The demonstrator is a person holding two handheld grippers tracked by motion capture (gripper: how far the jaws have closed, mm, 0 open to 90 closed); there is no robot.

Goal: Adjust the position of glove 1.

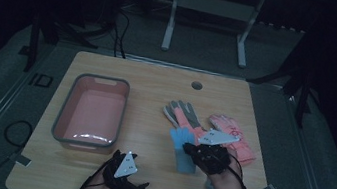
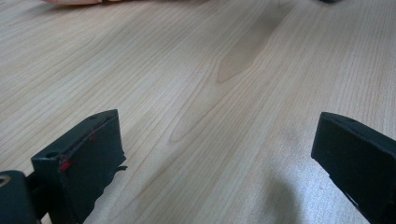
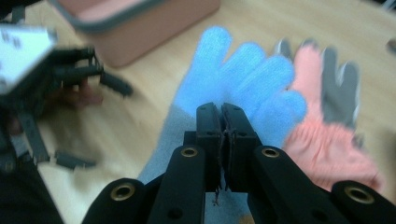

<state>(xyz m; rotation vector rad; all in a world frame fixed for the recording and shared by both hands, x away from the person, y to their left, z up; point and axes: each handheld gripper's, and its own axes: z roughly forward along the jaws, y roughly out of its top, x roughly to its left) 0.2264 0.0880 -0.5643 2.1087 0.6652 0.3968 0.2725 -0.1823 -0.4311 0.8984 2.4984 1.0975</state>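
The blue glove (image 1: 182, 148) lies on the table (image 1: 158, 80), near the front edge and right of centre, fingers pointing to the far side. The right gripper (image 3: 222, 122) has its jaws pressed together on the cuff end of the blue glove. Just right of it lies a pink-and-grey glove (image 1: 181, 114), and further right a pink glove (image 1: 235, 135). A pink basin (image 1: 93, 111) stands on the left half. The left gripper (image 2: 219, 154) rests low over bare wood near the front left, jaws wide apart with nothing between them.
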